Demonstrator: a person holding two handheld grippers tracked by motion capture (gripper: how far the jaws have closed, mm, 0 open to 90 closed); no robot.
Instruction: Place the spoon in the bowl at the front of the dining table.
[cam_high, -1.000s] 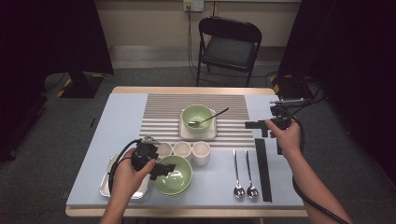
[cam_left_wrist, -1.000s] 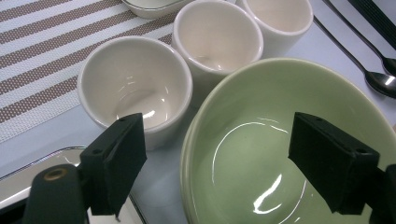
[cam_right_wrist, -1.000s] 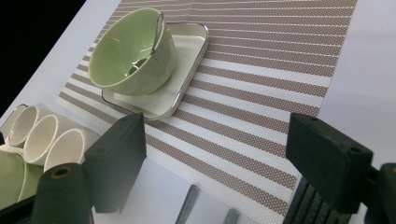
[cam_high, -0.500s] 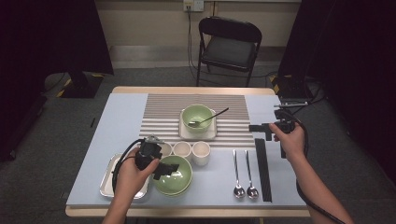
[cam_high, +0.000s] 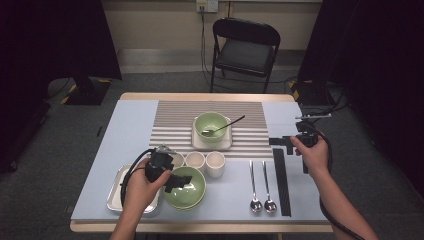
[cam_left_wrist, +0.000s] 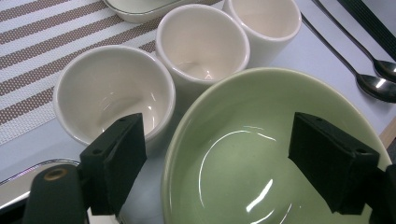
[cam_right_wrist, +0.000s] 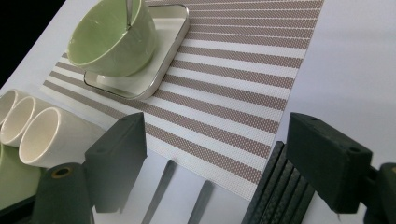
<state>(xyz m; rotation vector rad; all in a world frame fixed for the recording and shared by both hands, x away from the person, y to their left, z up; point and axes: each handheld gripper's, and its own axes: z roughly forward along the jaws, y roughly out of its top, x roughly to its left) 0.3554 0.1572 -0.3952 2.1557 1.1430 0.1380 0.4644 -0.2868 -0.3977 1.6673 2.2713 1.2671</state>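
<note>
left gripper (cam_left_wrist: 215, 163) jaws wide astride green bowl (cam_left_wrist: 280, 154) rim.

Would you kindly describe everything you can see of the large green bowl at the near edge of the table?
The large green bowl is wide, shallow and glossy, seemingly glazed ceramic, pale green. It stands upright and empty near the table's front edge, beside a metal tray and just in front of three cream cups. A second rim below suggests it sits in another bowl. The left gripper straddles its rim with open jaws, one pad inside, one outside, not pressing.
</note>
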